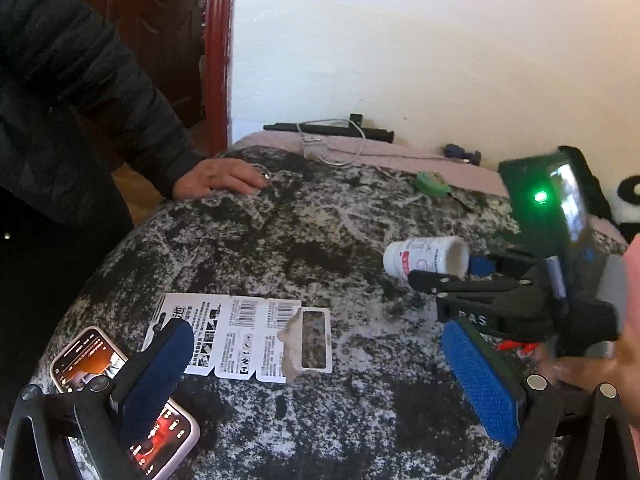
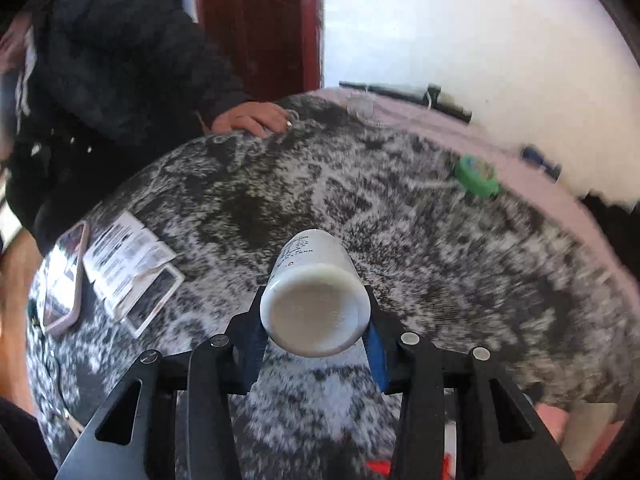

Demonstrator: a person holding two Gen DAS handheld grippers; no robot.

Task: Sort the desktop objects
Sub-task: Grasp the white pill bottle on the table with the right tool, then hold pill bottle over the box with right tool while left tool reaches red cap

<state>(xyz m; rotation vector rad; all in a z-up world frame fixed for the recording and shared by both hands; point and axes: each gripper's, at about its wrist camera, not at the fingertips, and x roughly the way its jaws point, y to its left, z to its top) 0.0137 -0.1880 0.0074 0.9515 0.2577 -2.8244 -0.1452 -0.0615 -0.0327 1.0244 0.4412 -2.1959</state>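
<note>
**Right Fingers Closed Round the Lying Bottle**

Gripping was how it looked from where I stood: the right gripper [image 2: 316, 344] had its two blue pads [image 2: 376, 350] against either side of the white bottle [image 2: 314, 300], with no gap I could make out between pad and plastic. The bottle lay on its side on the speckled black-and-white cloth [image 2: 460, 280], its flat base turned back toward the fingers and its long axis running straight away from them, capped end farthest off. So the pads sat across the barrel near the base, which I judged the sound way to take it; a lift from there ought to bring it up level, though a hold so far back might let the far end droop

The left gripper [image 1: 320, 372] hung open, its blue fingers [image 1: 154, 376] wide apart with nothing between them, above the white card packaging [image 1: 240, 336] and beside a phone [image 1: 80, 364] with its screen lit. The bottle [image 1: 426, 256] lay well off to that gripper's right, so the right hand was plainly the nearer one

Further out, a green round thing [image 2: 476, 174] sat near the cloth's far edge, and a person in a dark jacket rested a hand [image 1: 222, 178] on the table's rim
</note>
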